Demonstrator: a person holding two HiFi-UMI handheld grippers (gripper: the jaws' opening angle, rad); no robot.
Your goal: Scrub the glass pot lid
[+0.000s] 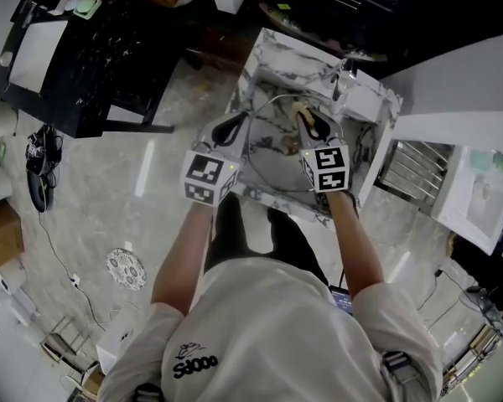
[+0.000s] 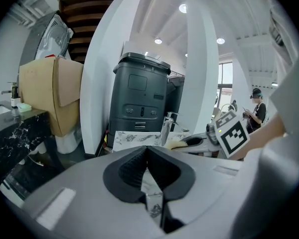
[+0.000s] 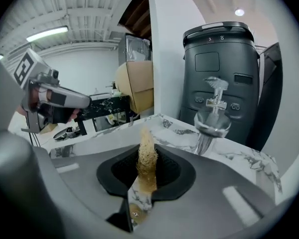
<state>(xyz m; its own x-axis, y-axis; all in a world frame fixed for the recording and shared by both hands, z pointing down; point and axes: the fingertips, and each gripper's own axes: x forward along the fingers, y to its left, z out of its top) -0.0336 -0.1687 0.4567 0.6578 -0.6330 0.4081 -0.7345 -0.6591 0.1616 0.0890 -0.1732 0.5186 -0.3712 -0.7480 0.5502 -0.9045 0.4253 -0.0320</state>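
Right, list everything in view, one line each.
sink: 1, white marble, in front of the person
lid: 1, clear glass, in the sink
faucet: 1, chrome, at the sink's back
scrubber: 1, tan, held over the lid
machine: 1, dark grey, behind the sink
table: 1, black, left of the sink
box: 1, brown cardboard, by the table
rack: 1, metal, right of the sink
bystander: 1, dark clothes, far background
left gripper: 1, grey, jaws together, at the lid's left edge
right gripper: 1, grey, shut on the scrubber
arms: 2, bare, from a white shirt
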